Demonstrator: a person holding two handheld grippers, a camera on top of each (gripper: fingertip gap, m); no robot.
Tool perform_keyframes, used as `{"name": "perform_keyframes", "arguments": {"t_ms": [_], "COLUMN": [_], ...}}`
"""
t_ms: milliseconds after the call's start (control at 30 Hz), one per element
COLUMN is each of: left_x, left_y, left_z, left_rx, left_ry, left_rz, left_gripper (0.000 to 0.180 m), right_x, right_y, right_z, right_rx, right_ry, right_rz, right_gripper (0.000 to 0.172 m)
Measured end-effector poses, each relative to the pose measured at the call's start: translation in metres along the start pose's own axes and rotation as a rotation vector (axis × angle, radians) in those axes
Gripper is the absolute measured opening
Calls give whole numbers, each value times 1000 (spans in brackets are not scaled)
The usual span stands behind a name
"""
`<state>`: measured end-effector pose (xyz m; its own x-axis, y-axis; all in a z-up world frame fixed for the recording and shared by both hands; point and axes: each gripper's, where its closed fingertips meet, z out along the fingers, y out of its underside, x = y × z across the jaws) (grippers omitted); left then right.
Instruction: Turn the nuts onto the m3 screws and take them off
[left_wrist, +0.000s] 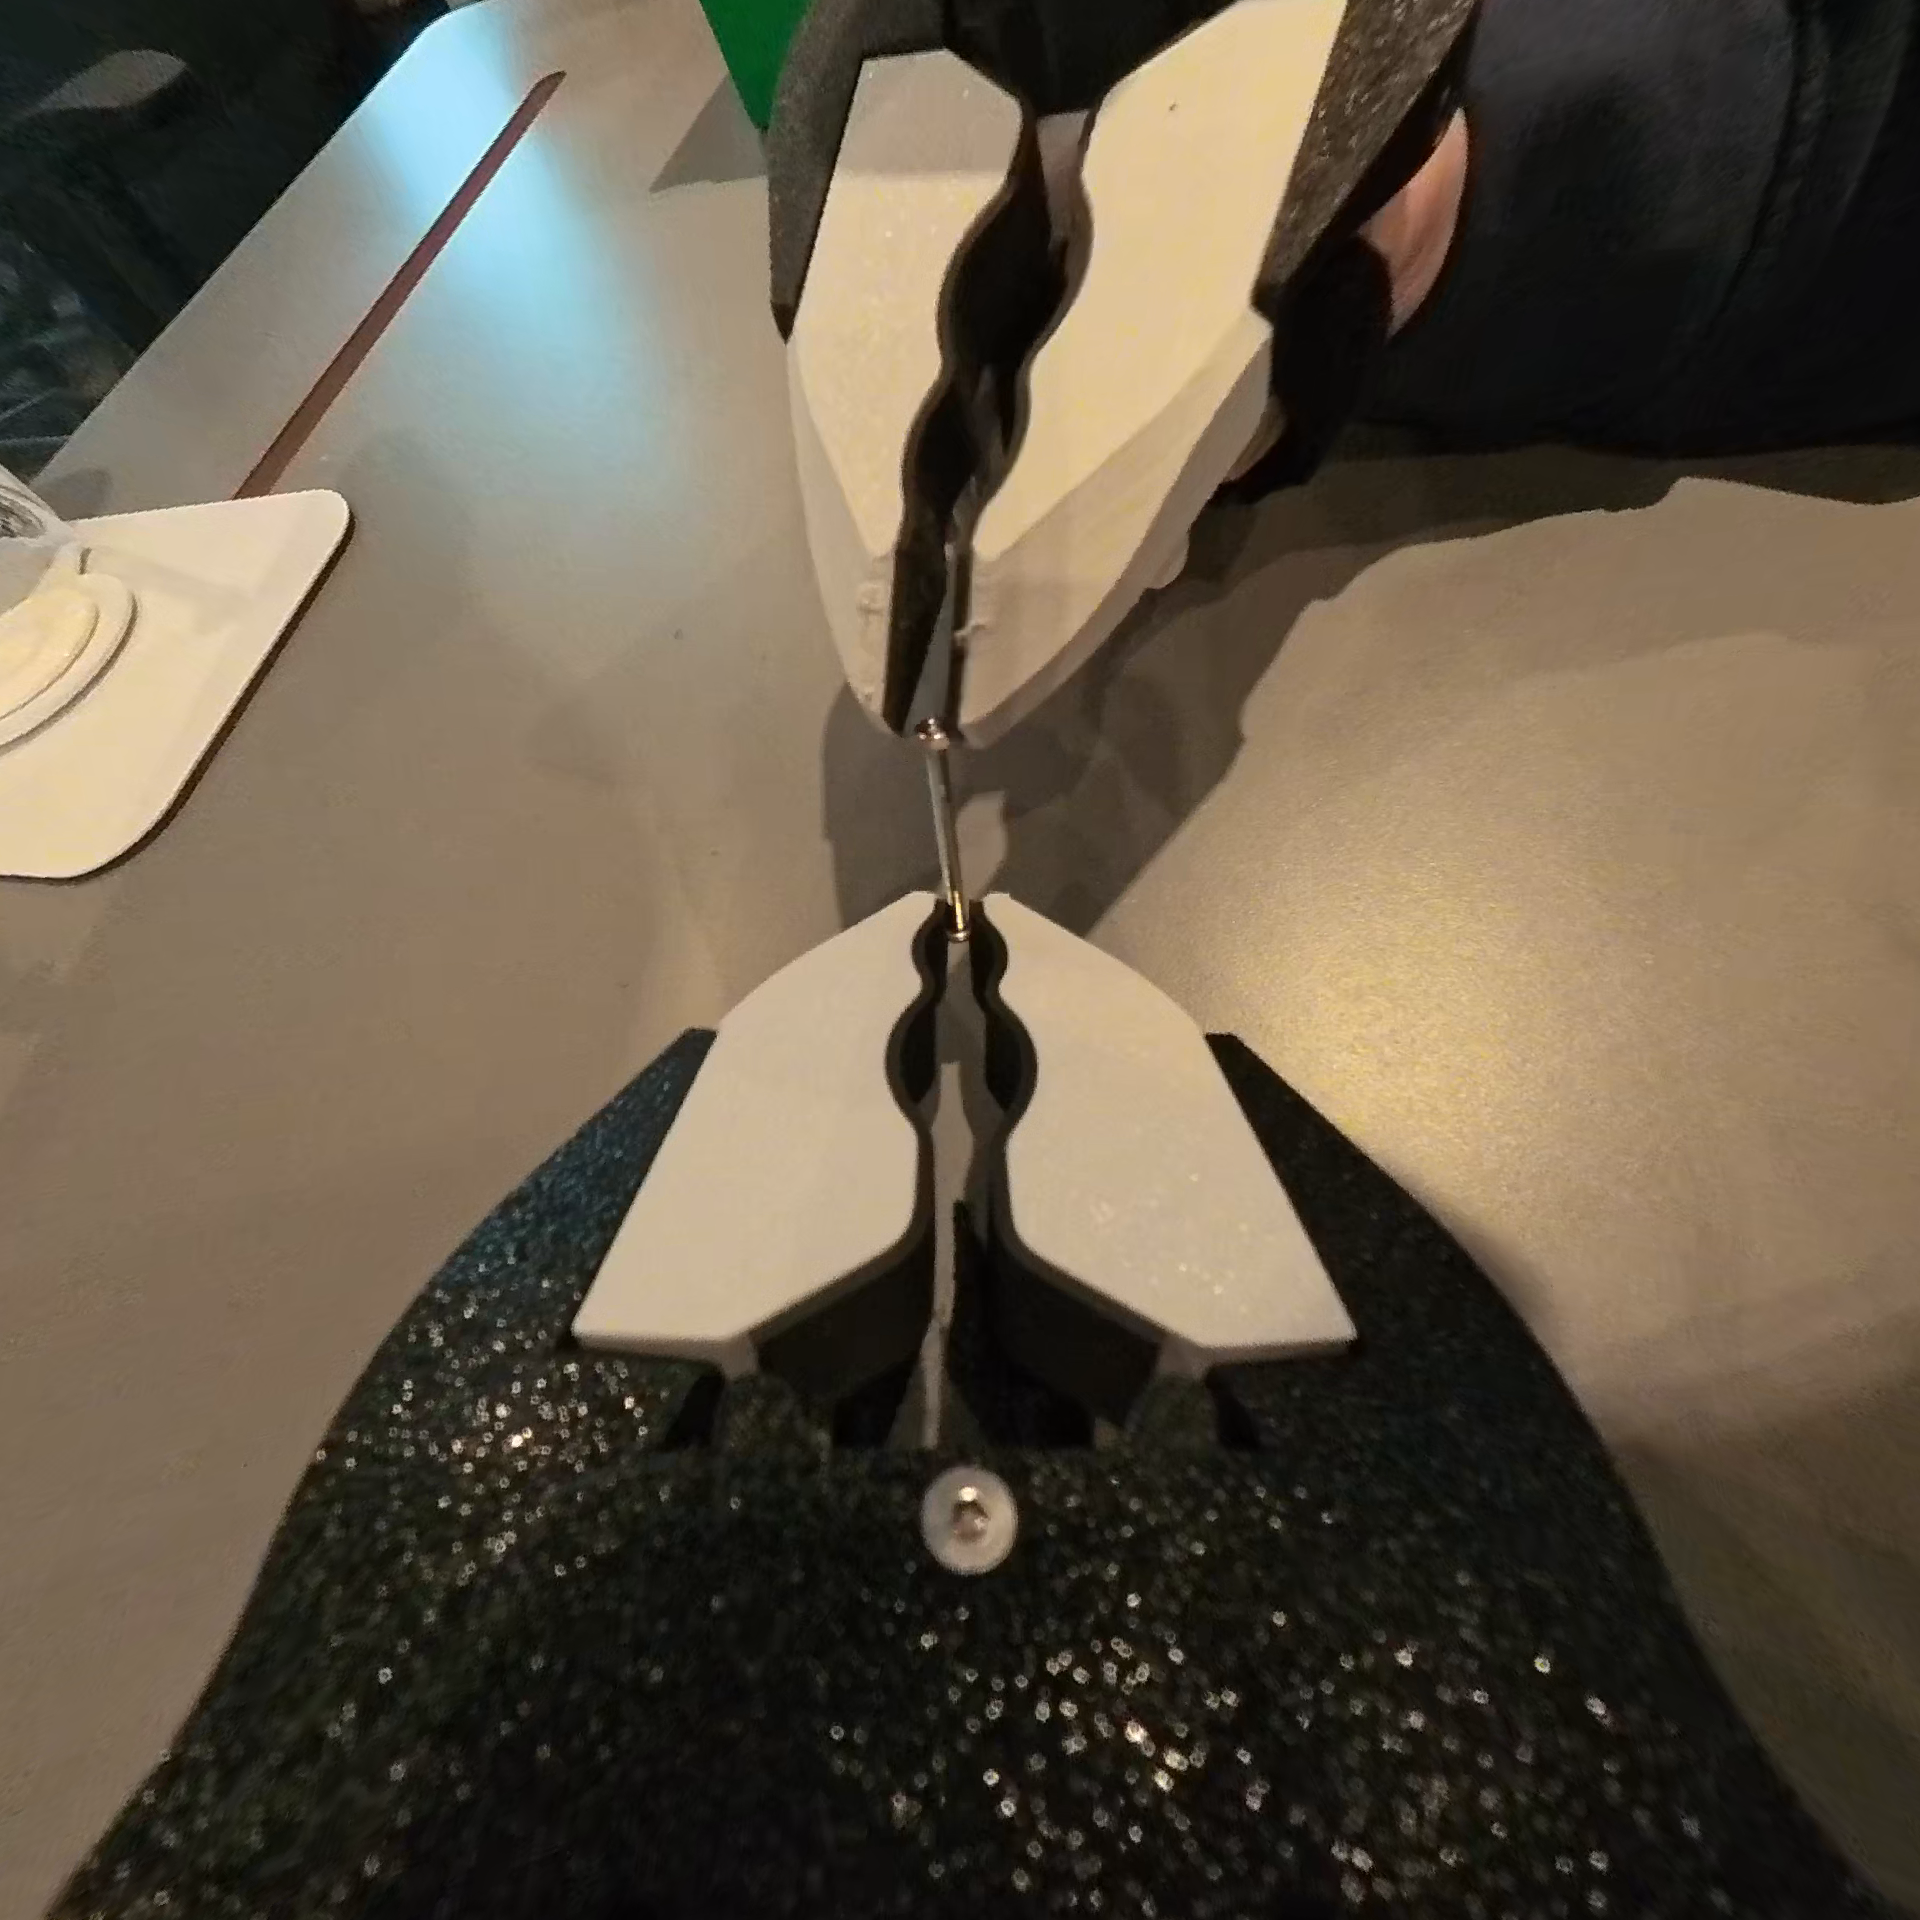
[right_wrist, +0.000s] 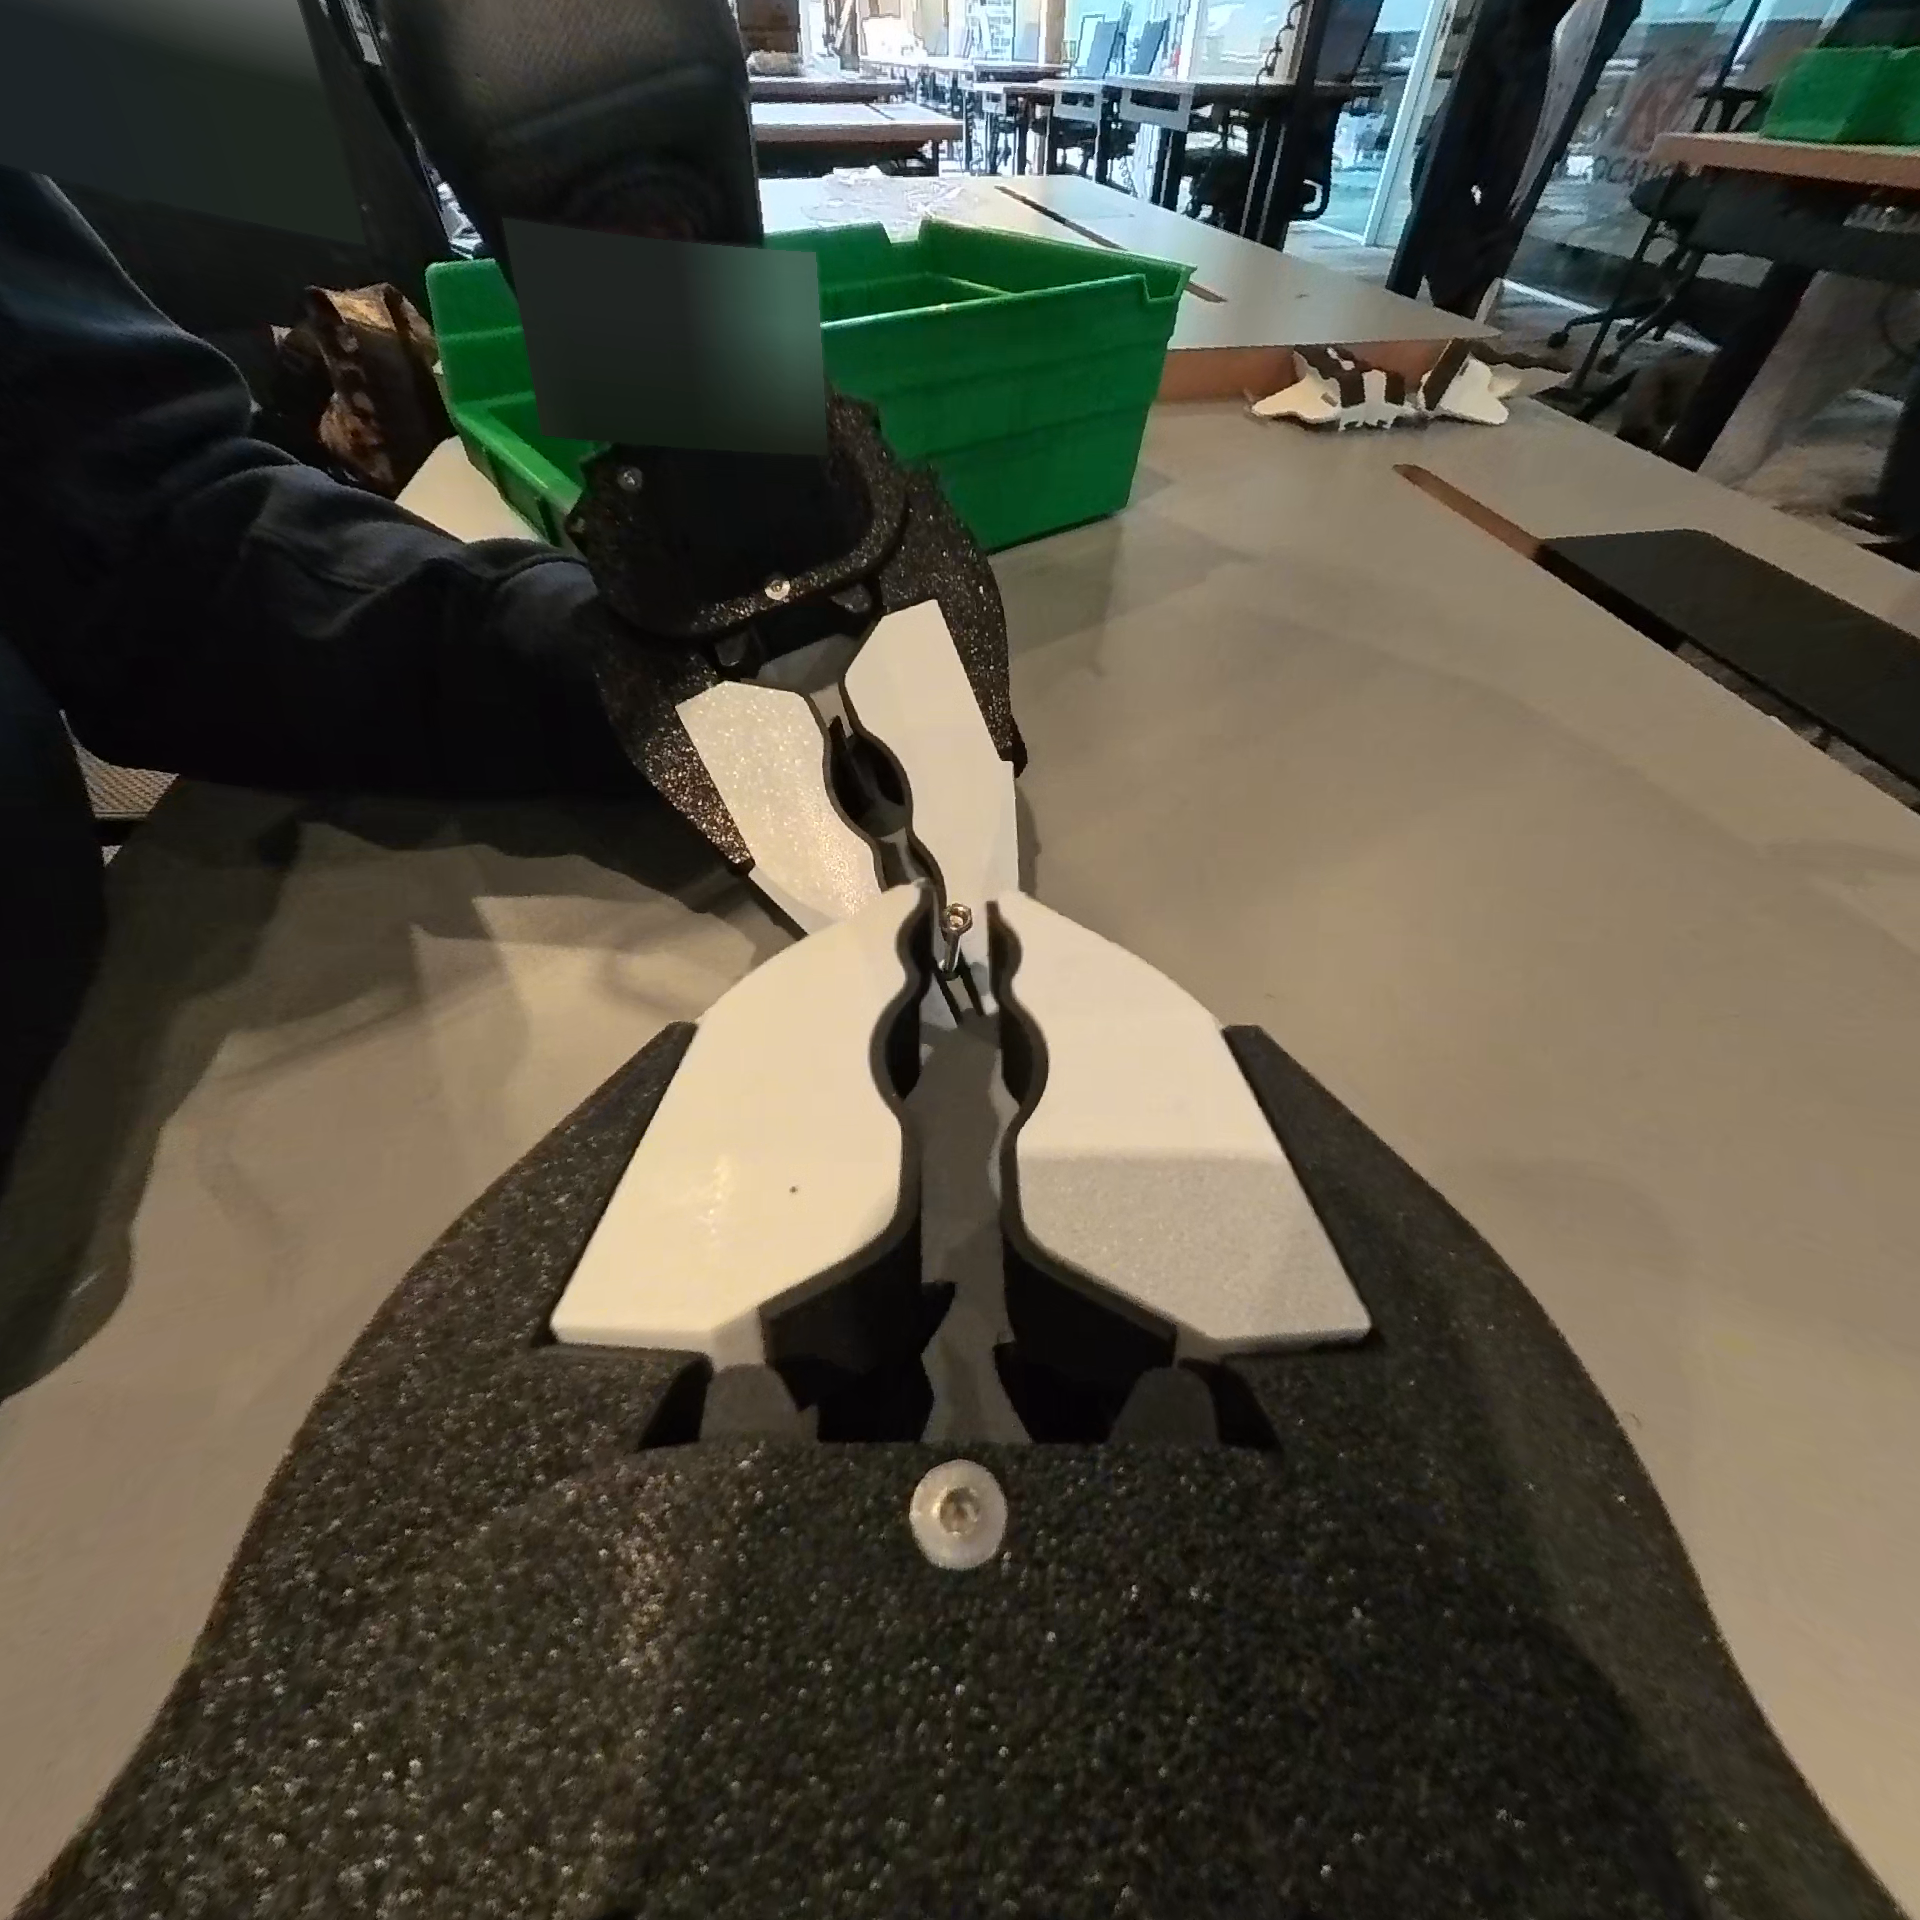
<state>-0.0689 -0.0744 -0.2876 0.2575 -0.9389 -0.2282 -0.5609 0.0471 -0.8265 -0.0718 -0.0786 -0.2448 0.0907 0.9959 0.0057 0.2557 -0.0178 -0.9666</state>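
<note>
One grey table (right_wrist: 1455, 831) (workshop desks (right_wrist: 1039, 94) behind)

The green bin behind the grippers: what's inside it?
The green bin shows inner dividers making compartments; no contents are visible. Its floor is hidden by its walls, and its left part by the left gripper and a blurred patch.

Left wrist view looks down along its fingers, close to the grey table (left_wrist: 1507, 883); right wrist view faces opposite, toward 12 o'clock; both share the screw (left_wrist: 948, 821).
</note>
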Motion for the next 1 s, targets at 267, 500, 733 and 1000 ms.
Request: {"name": "perform_keyframes", "arguments": {"t_ms": [267,500,733,1000], "left_x": [-1,-7,-12,-11], "left_y": [-4,-7,-8,-8], "left_z": [-3,-8,-10,-10], "left_rx": [35,77,91,92], "left_ry": [13,24,32,48], "left_rz": [-26,-108,-169,-173], "left_gripper": [3,3,3,3], "right_x": [4,6,6,3], "right_y": [-13,-26,-22,-16], "right_z": [-7,-12,-4,3], "right_rx": [116,221,180,114], "right_ry": [24,50,55,37], "right_rz": [19,42,52,40], "right_gripper": [26,23,20,17]}}
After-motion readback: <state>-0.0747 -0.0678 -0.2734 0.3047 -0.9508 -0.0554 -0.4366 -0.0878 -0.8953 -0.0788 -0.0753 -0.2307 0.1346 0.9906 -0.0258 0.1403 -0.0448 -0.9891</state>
